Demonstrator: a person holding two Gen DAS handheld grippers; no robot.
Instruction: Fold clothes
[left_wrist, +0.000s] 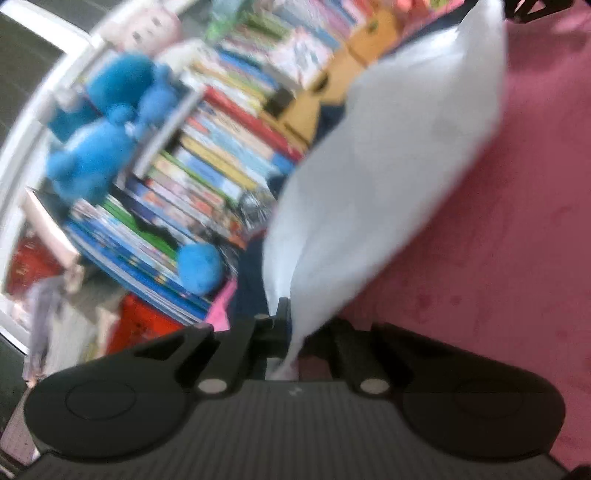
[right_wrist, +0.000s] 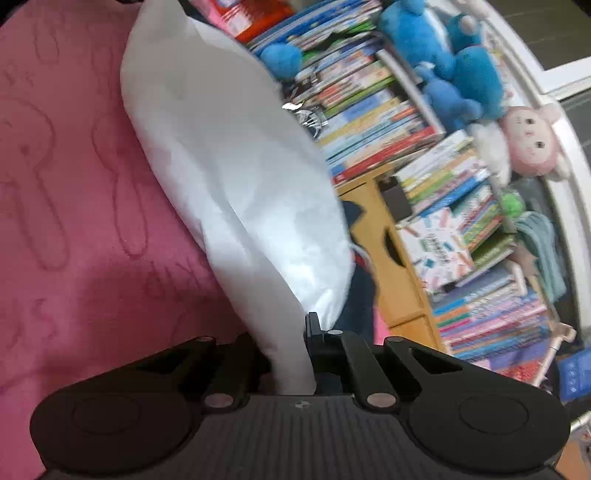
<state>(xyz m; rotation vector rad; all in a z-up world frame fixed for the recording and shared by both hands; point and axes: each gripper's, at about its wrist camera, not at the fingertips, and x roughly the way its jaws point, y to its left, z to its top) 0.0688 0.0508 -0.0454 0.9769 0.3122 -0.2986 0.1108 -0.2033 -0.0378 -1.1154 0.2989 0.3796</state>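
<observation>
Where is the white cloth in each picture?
Left wrist: the white cloth rises from the left gripper toward the upper right.
Right wrist: it rises from the right gripper toward the upper left.
Shared landmark: blue plush toy.

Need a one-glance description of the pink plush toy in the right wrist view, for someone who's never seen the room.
Find the white bookshelf packed with colourful books, behind the pink blanket. Along its outer edge sit the blue plush toys; next to them is the pink plush toy. It is the only pink one, pale-faced with dark eyes.
</observation>
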